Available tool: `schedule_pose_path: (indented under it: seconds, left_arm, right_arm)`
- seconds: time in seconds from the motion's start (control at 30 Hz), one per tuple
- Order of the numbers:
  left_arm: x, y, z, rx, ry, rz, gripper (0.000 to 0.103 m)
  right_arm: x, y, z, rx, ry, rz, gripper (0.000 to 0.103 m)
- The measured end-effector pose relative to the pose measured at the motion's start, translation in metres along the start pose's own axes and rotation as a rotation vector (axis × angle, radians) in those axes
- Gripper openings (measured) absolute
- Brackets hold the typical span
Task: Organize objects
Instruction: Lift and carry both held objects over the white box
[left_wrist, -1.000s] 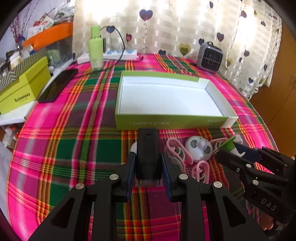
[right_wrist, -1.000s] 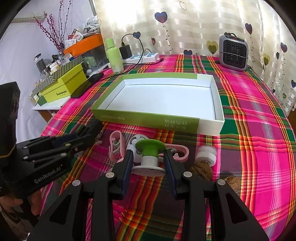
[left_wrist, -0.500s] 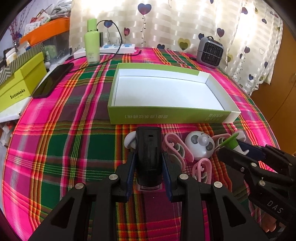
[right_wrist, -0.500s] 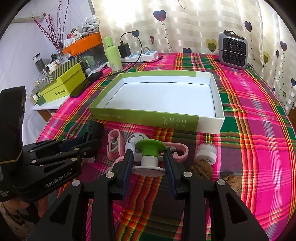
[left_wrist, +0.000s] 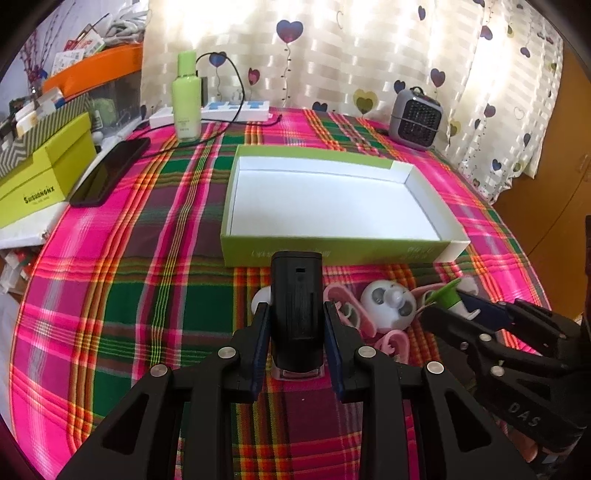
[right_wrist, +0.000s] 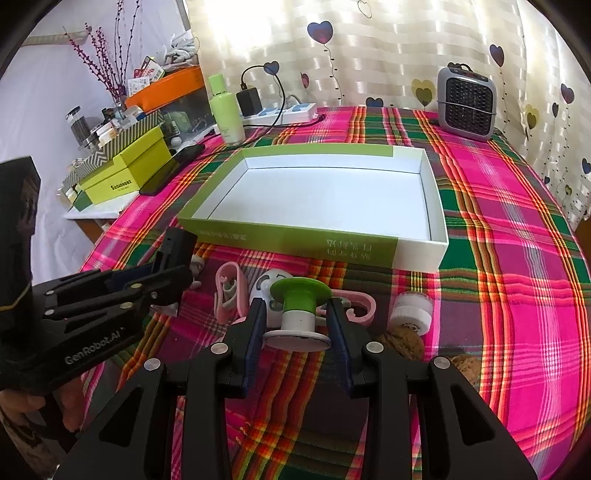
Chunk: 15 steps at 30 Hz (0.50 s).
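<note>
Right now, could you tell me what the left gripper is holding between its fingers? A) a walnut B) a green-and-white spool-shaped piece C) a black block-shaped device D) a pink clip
C: in the left wrist view the left gripper has its pads pressed on both sides of the black block-shaped device; the green-and-white piece sits in the right gripper.

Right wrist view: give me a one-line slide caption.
Right gripper clamps a green-and-white suction knob before the empty green tray; left gripper holds a black block.
</note>
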<state>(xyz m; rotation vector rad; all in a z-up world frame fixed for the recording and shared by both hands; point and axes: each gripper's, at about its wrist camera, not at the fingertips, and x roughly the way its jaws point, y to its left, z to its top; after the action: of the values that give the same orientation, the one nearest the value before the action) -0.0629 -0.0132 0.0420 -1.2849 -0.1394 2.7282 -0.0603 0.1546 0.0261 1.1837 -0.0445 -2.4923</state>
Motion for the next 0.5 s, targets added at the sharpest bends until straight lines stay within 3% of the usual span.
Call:
schedule_pose_path:
  seconds: [0.5]
  left_arm:
    - [-0.003,0.000,0.043,0.007,-0.041,-0.025,0.026]
  right_arm:
    - [-0.004,-0.003,0.040,-0.006,-0.039,0.015,0.035]
